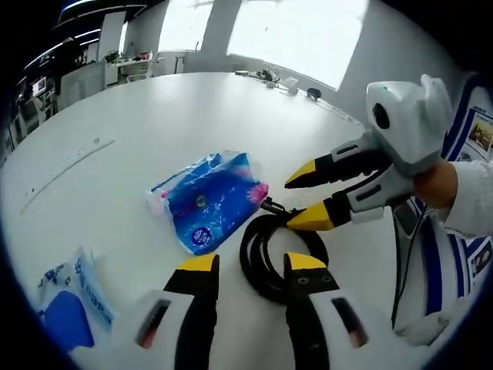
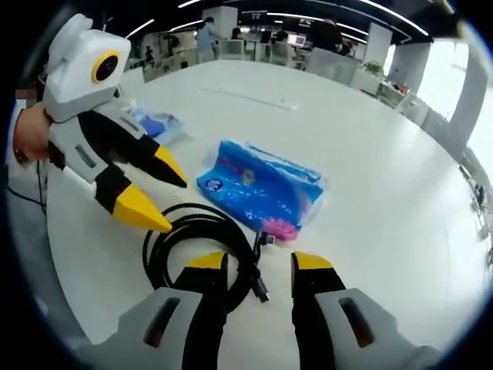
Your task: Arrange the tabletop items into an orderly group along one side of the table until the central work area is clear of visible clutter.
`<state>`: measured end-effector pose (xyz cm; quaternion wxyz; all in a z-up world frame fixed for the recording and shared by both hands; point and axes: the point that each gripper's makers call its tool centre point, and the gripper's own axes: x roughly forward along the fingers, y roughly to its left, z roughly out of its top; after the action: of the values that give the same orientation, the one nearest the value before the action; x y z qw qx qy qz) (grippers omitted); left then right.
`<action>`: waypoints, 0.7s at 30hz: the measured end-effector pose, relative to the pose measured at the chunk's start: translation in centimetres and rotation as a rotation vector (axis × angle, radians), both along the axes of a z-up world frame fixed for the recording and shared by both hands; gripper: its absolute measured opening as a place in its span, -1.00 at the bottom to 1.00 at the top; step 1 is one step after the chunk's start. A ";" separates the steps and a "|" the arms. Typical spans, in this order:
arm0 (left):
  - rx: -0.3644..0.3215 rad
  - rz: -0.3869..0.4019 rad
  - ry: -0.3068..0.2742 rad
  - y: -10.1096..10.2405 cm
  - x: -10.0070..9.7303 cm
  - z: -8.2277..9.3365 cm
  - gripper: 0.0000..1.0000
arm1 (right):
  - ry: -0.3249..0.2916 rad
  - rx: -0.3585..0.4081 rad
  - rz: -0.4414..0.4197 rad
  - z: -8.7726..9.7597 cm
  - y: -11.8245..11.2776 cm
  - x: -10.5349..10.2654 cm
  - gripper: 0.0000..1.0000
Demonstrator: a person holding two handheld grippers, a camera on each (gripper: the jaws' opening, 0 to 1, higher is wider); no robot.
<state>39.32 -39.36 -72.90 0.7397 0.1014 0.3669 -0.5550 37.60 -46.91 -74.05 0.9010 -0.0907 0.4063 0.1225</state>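
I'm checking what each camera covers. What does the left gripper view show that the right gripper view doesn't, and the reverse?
Left gripper view alone: windows behind the table, a cluster of small items at the far edge.

Right gripper view alone: people at desks in the background, the cable's plug end.

Both: the blue tissue pack, the coiled black cable, a second blue packet, a long clear strip and both open hand-held grippers, left and right.

— What do we see by our right gripper (image 2: 258, 266)?
— A black cable (image 2: 199, 239) coiled on the white table (image 2: 370, 154), a blue packet (image 2: 262, 189) beside it.
— And our left gripper (image 2: 158, 196)?
— Open, yellow tips over the cable.
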 end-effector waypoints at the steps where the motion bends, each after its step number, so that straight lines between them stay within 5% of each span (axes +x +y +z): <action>1: -0.001 0.000 -0.001 0.0 0.0 0.1 -0.31 | -0.009 0.001 -0.006 0.2 0.0 0.1 -0.35; 21: -0.037 0.021 -0.061 1.0 1.2 3.2 0.03 | -0.102 0.009 -0.060 4.0 -0.4 1.0 -0.01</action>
<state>40.49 -38.35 -69.68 0.7581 0.1007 0.3346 -0.5507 38.60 -47.28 -70.07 0.9241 -0.0808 0.3618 0.0925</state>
